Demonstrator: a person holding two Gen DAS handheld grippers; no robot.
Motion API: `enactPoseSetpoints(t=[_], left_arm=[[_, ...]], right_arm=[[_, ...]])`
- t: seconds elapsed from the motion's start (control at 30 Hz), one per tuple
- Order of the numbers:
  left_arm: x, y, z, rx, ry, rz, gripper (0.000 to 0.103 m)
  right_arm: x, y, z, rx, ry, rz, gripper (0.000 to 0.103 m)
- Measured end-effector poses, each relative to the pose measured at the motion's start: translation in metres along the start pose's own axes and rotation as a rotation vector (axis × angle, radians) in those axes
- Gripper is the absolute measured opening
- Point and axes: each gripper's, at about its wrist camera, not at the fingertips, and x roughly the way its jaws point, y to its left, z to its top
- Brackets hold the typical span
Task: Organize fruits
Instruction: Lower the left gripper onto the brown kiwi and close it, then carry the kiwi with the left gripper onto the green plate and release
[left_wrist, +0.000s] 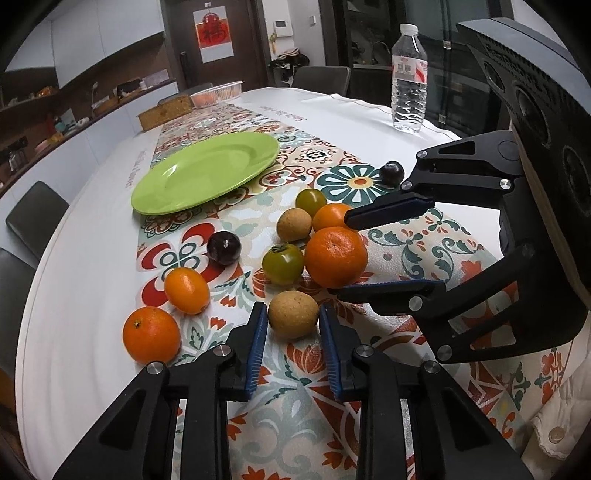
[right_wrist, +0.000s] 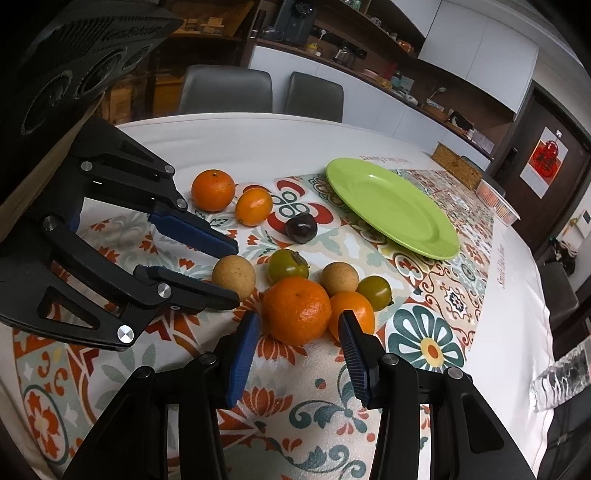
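Several fruits lie on the patterned table runner in front of an empty green plate (left_wrist: 207, 173) (right_wrist: 391, 206). My left gripper (left_wrist: 292, 307) (right_wrist: 233, 274) is shut on a tan round fruit (left_wrist: 293, 317) (right_wrist: 236, 275) that rests on the cloth, one blue pad on each side. My right gripper (right_wrist: 299, 317) (left_wrist: 345, 255) is shut on the large mandarin (right_wrist: 296, 308) (left_wrist: 334, 256) in the middle of the cluster. Around them sit a green persimmon (left_wrist: 282, 264), a second tan fruit (left_wrist: 294, 224), dark plums (left_wrist: 224, 247) (left_wrist: 392, 173) and smaller oranges (left_wrist: 151, 334) (left_wrist: 186, 290).
A water bottle (left_wrist: 408, 77) stands at the table's far right edge. A woven box (left_wrist: 166, 110) and a clear plastic tub (left_wrist: 218, 94) sit at the far end. Grey chairs (right_wrist: 225, 90) line the table's sides. White tablecloth (left_wrist: 74, 295) lies bare left of the fruit.
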Motion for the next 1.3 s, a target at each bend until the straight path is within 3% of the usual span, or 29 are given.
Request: enactPoseSetpoints(t=[0.3,0.4,0.7,1.0,1.3], left_arm=[[-0.010,0.009,-0.003,-0.084,-0.004,0.023,0.029],[-0.013,0.012,-0.003,-0.116,-0.010,0.033,0.029],[-0.031,0.017,-0.002,-0.171,-0.041,0.070,0.029],[-0.054,0.020,0.013,-0.220,-0.111,0.128,0.029],[-0.057,0.033,0.050,-0.257,-0.161,0.151,0.029]], right_arm=[[0.003,0.004,0.004,-0.002,-0.006,-0.010,0.046],[0.004,0.005,0.005,-0.007,-0.005,-0.033,0.041],[-0.011,0.001,0.011,0.067,-0.031,-0.026,0.041],[-0.037,-0.011,0.022,0.190,-0.096,-0.058,0.041],[-0.045,-0.043,0.038,0.278,-0.131,-0.080,0.041]])
